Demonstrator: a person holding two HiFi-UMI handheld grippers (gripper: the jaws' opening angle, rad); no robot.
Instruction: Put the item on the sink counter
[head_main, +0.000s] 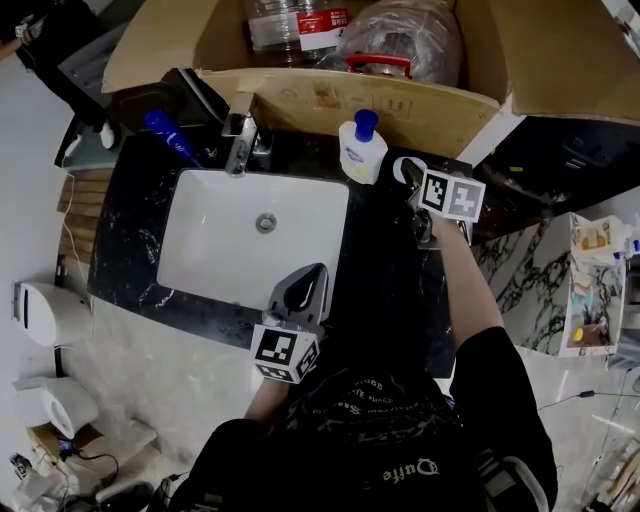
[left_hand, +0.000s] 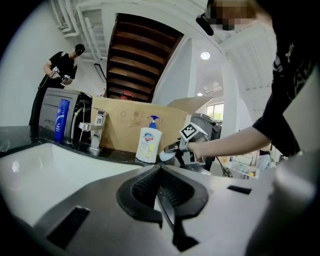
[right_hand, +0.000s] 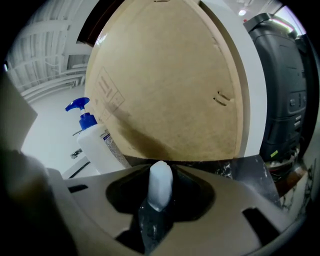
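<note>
- Head view: the right gripper (head_main: 408, 176) is over the back of the black sink counter (head_main: 385, 270), just right of the soap bottle (head_main: 361, 150).
- Right gripper view: its jaws are clamped on a small pale item (right_hand: 160, 184). The item is whitish-blue with a rounded top and stands up between the pads. What it is cannot be made out.
- The item is held close in front of the cardboard box (head_main: 400, 105) that stands behind the counter. Whether it touches the counter cannot be told.
- Left gripper view: the left gripper (left_hand: 161, 186) has its jaws pressed together with nothing between them.
- Head view: the left gripper is over the front rim of the white basin (head_main: 215, 240), well apart from the right gripper.
- The faucet (head_main: 240, 140) stands behind the basin, and a blue bottle (head_main: 168, 135) stands to its left.
- The soap bottle is white with a blue pump top and stands upright on the counter between the faucet and the right gripper.
- A clear plastic bottle (head_main: 295, 25) with a red label lies inside the open box.
</note>
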